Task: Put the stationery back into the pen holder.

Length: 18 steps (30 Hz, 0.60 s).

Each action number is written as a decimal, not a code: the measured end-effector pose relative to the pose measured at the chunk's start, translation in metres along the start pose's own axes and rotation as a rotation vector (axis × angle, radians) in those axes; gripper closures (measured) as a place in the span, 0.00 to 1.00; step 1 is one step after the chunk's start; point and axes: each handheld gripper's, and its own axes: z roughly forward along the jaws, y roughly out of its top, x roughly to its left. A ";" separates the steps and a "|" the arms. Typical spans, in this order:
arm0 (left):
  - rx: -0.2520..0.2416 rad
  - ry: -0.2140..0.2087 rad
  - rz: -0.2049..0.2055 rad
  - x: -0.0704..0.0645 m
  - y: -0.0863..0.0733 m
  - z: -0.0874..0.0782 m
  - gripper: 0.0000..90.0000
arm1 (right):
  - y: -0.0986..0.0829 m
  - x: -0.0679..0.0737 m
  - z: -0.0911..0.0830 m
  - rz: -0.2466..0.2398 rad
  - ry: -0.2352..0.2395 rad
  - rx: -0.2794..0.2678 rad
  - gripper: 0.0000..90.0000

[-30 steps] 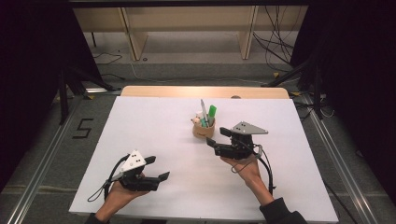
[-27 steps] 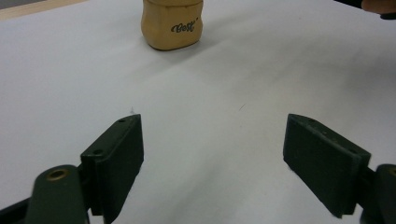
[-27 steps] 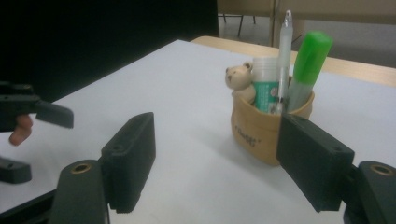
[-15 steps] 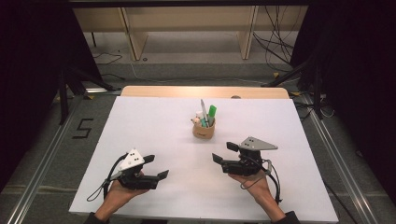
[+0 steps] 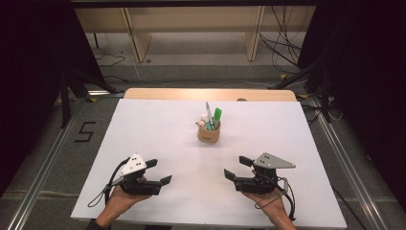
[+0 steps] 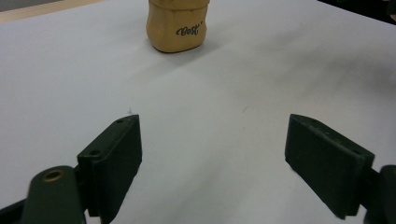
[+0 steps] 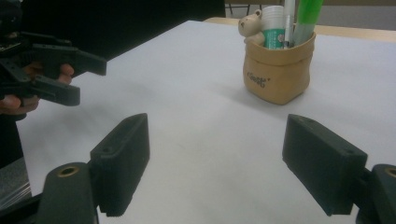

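Pen pot (image 5: 209, 131) stood filled and upright at the table's (image 5: 143, 129) centre, twelve o'clock from both hands; left gripper (image 5: 159, 172) and right gripper (image 5: 238, 168) rested near, jaws spread, empty, so the loading looked done

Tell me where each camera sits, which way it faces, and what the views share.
High view: above the person's side, looking forward and down on the white table; both hands show, holding the left gripper and right gripper.
Left gripper view: low on the left gripper, facing the tan pen pot; its open jaws show.
Right gripper view: on the right gripper, facing the pot; its open jaws show, plus the other hand.
Shared: all three show the pot.
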 end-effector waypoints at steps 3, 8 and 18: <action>-0.004 -0.002 0.004 0.001 0.000 -0.001 0.21 | -0.004 0.001 -0.005 -0.008 0.000 -0.007 0.26; -0.008 0.001 0.001 0.002 -0.001 -0.002 0.20 | -0.011 0.003 -0.016 -0.007 0.005 -0.009 0.26; -0.026 -0.012 -0.001 0.002 -0.001 -0.006 0.20 | -0.026 -0.001 -0.030 -0.019 -0.034 0.003 0.25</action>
